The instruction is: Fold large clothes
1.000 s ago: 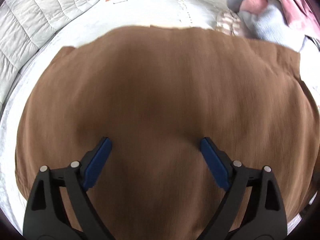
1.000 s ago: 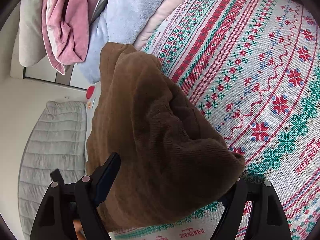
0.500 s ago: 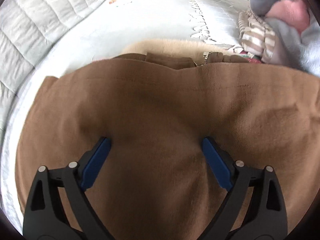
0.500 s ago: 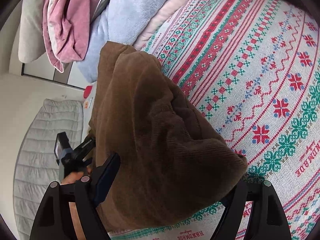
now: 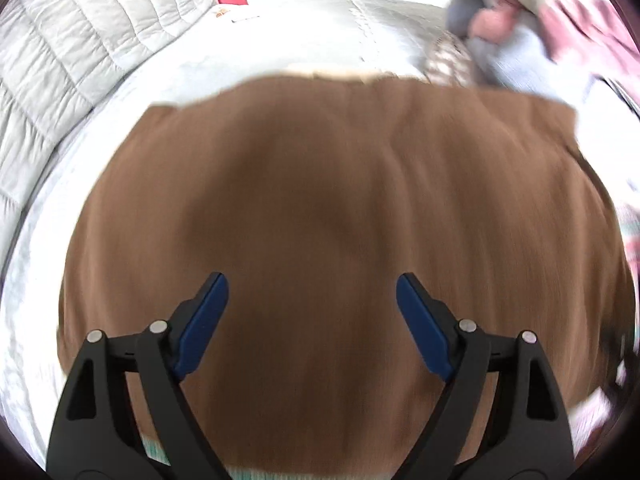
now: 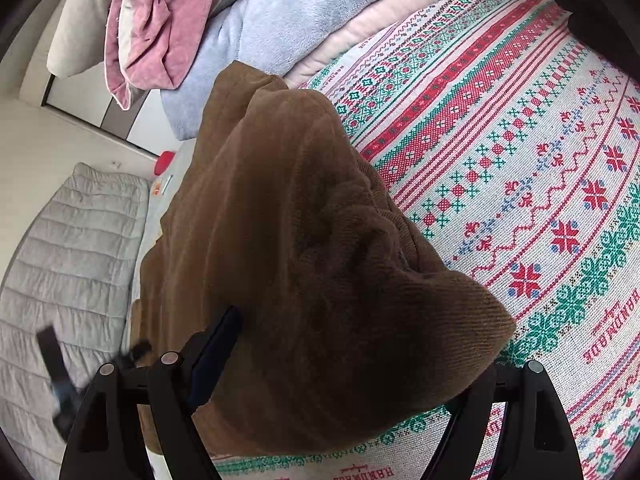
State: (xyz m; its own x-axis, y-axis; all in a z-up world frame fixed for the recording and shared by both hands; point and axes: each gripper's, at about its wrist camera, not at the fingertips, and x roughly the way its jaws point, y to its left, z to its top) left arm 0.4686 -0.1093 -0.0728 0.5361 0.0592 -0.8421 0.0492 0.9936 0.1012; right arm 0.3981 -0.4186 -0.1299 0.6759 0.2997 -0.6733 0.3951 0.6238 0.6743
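Note:
The brown garment [image 5: 340, 200] lies spread flat over the pale bed, blurred by motion. Above its near half hovers my left gripper [image 5: 311, 280]; its jaws are closing and hold nothing, with the cloth lying below the blue pads [image 5: 200, 320]. In the right wrist view a thick bunched end of the same brown garment [image 6: 320, 260] rises between the wide-standing jaws of my right gripper [image 6: 360, 340]. The cloth covers the right fingertip. Only the left pad [image 6: 216, 348] shows, at the cloth's edge, and no pinch is visible.
A red-and-green patterned blanket [image 6: 520, 160] covers the bed to the right of the garment. Pink, light blue and beige clothes [image 6: 240, 20] are heaped at the far side. A grey quilted cover [image 5: 80, 60] lies on the left. A blurred black part of the other gripper [image 6: 56, 380] shows at lower left.
The left gripper swung forward until a cream lining showed at the garment's far edge, then came back. In the right wrist view the other gripper appeared and dropped lower left. The right gripper rolled slightly.

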